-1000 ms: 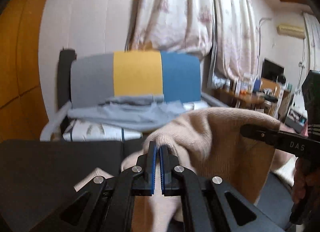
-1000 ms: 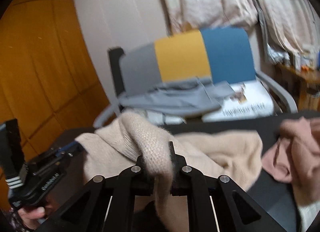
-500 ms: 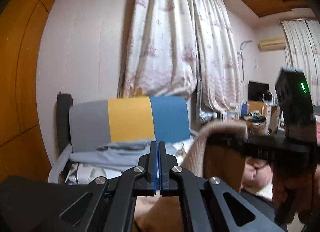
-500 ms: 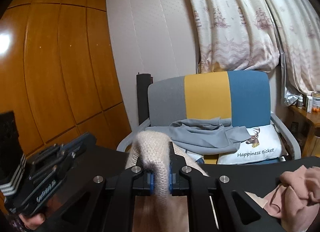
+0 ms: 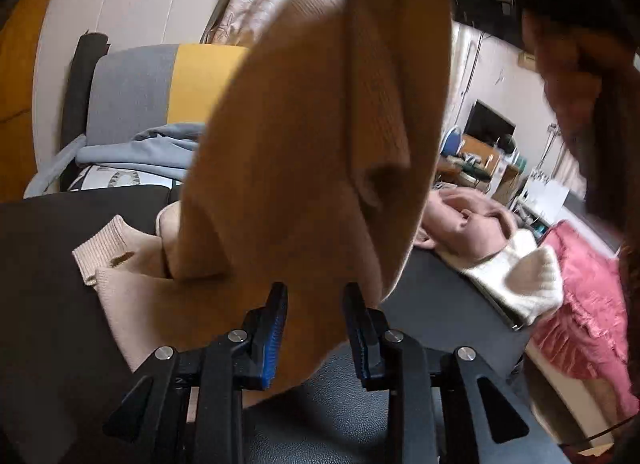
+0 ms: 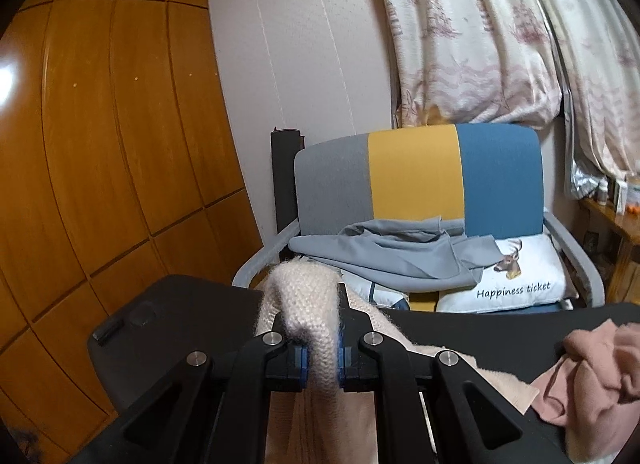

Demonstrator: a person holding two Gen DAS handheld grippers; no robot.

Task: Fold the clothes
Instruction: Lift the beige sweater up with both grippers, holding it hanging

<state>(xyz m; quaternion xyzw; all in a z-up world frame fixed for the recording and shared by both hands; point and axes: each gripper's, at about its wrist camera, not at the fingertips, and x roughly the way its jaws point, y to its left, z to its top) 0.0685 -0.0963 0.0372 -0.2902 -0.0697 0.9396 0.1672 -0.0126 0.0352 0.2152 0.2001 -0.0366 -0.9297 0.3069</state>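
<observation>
dark table [image 5: 48, 304]: beige knit sweater [image 5: 132, 304] partly resting on it; pink garment [image 5: 464, 220] and cream knit [image 5: 516, 268] heaped at right edge.

L tool [image 5: 316, 328] agape, R tool [image 6: 320, 356] clamped.

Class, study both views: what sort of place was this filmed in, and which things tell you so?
Most likely a lived-in room of a home. Patterned curtains hang behind a striped armchair with a deer-print cushion, wooden wardrobe doors fill one wall, and a beige sweater hangs over a dark table.
</observation>
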